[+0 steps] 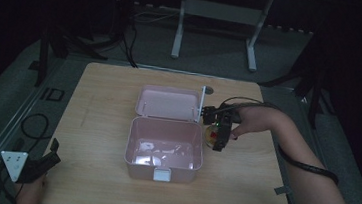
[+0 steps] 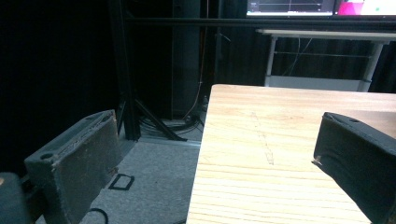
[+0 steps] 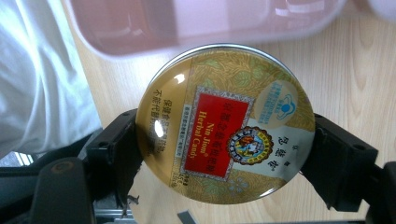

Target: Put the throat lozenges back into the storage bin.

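Note:
A round gold candy tin (image 3: 227,122) with a red label sits between the jaws of my right gripper (image 3: 227,154), which is shut on its rim. From the high view the tin (image 1: 211,134) hangs just right of an open pink plastic box (image 1: 163,150), with my right gripper (image 1: 221,132) pointing down over it. The box's lid (image 1: 169,102) lies flat behind the box. My left gripper (image 1: 48,157) rests at the table's front left corner, open, with nothing between its jaws (image 2: 219,163).
The wooden table (image 1: 103,104) has bare room left of the box and along the front. A small round hole (image 1: 208,90) sits near the back edge. Cables (image 1: 33,125) lie on the grey floor to the left, and a white desk frame (image 1: 217,15) stands beyond.

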Demonstrator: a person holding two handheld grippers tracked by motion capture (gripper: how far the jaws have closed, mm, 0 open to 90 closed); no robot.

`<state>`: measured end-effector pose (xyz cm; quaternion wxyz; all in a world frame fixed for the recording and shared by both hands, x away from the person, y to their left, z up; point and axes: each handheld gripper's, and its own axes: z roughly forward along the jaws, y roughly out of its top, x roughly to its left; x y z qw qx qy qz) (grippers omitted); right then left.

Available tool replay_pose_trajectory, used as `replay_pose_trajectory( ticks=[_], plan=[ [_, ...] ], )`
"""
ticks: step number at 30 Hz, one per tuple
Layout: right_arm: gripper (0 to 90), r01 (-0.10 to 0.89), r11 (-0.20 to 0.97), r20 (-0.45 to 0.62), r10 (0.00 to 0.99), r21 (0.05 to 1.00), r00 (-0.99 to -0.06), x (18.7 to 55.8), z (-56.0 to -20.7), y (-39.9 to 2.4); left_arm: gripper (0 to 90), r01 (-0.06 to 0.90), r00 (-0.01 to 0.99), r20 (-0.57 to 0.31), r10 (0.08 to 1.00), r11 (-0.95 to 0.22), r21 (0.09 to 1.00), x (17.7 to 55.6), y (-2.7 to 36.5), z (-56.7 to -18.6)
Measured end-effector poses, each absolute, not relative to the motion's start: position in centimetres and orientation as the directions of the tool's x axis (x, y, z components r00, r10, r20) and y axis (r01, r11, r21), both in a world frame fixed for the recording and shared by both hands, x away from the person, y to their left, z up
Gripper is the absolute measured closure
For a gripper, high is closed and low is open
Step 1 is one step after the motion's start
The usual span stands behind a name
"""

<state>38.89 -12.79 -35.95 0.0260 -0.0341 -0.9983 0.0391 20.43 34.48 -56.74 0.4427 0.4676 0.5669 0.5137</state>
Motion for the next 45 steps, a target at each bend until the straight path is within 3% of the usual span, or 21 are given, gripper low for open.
replay_pose_trajectory(
  ticks=[21,34,45],
  plan=[
    [20.3,-0.049,0.996,0.065,-0.044,-0.075,-0.997,37.4,-37.0,-6.5,1.1,0.077,-0.167,-0.022,0.986,0.035,0.996,20.4,34.5,-56.7],
    [20.2,-0.067,0.996,0.09,-0.062,-0.051,-0.994,37.4,-40.9,-5.9,1.1,0.078,-0.166,-0.024,0.986,0.037,0.996,20.4,34.5,-56.7],
    [20.2,-0.091,0.991,0.11,-0.08,-0.095,-0.991,37.2,-44.8,-5.7,1.1,0.078,-0.164,-0.023,0.986,0.036,0.996,20.4,34.5,-56.7]
  ],
)
